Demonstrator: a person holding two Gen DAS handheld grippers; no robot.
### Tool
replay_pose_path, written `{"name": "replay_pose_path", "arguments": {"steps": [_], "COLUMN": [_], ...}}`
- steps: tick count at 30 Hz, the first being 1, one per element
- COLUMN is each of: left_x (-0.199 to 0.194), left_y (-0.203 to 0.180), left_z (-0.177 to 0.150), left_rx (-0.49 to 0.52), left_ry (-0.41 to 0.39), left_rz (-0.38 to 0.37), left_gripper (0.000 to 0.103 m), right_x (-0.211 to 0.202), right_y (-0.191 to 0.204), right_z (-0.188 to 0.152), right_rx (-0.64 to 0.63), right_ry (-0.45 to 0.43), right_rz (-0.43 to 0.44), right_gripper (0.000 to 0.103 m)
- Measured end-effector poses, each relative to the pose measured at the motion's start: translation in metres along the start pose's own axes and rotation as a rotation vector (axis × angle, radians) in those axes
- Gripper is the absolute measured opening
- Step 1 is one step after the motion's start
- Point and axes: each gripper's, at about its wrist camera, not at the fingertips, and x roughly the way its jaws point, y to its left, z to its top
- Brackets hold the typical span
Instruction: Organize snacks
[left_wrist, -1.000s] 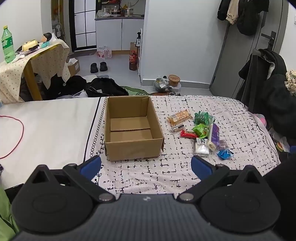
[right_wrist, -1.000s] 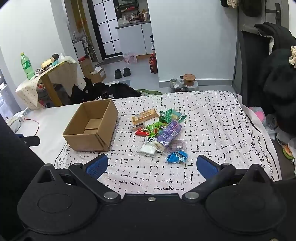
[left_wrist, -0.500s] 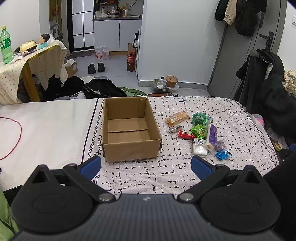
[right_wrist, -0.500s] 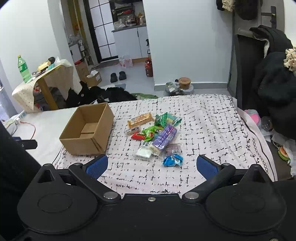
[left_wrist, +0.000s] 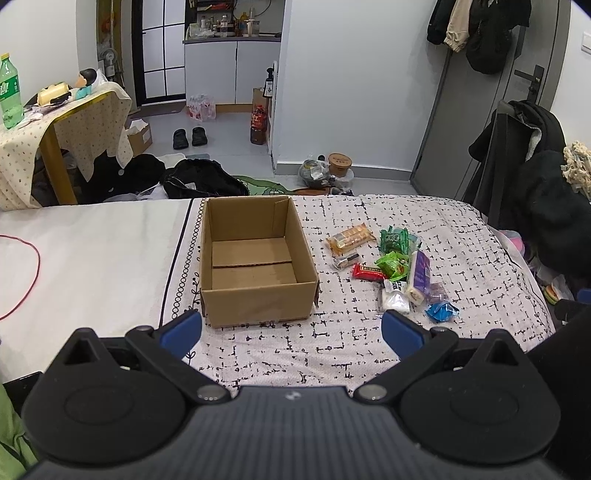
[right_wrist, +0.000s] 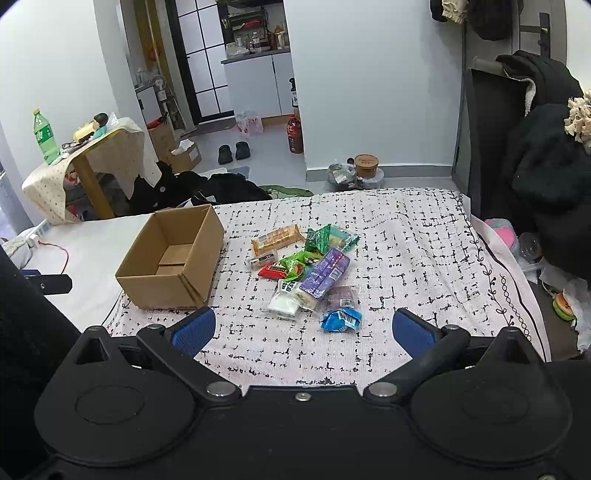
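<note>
An empty cardboard box (left_wrist: 255, 258) (right_wrist: 173, 254) stands open on the patterned bed cover. Right of it lies a loose pile of snacks: a purple pack (left_wrist: 419, 275) (right_wrist: 325, 273), a blue packet (left_wrist: 441, 311) (right_wrist: 341, 319), a red bar (left_wrist: 367, 272), green packets (right_wrist: 317, 238), an orange biscuit pack (left_wrist: 349, 236) (right_wrist: 277, 238) and a white pouch (right_wrist: 284, 302). My left gripper (left_wrist: 291, 330) hangs open above the bed's near edge, in front of the box. My right gripper (right_wrist: 303, 328) is open too, hovering just short of the blue packet. Neither holds anything.
The bed cover (right_wrist: 406, 258) stretches bare to the right of the snacks; a plain white sheet (left_wrist: 92, 251) with a red cable (left_wrist: 33, 273) lies left of the box. Beyond the bed are dark clothes on the floor (left_wrist: 199, 181), a draped table (left_wrist: 74, 122) and hanging coats (right_wrist: 546, 162).
Both grippers drifted slightly, so the box and snacks shifted a little in each view. Nothing was grasped; both stay open.
</note>
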Motion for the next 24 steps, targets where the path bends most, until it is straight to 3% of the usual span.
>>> {"name": "replay_pose_path", "arguments": {"steps": [24], "left_x": [0.0], "left_y": [0.0011], "left_z": [-0.0022], "left_rx": [-0.004], "left_ry": [-0.009], "left_rz": [-0.004], "left_gripper": [0.103], "right_x": [-0.0021], "right_y": [0.0005], "right_z": [0.002], "right_rx": [-0.005], "right_ry": [0.0], "right_rz": [0.0], "right_gripper": [0.103]}}
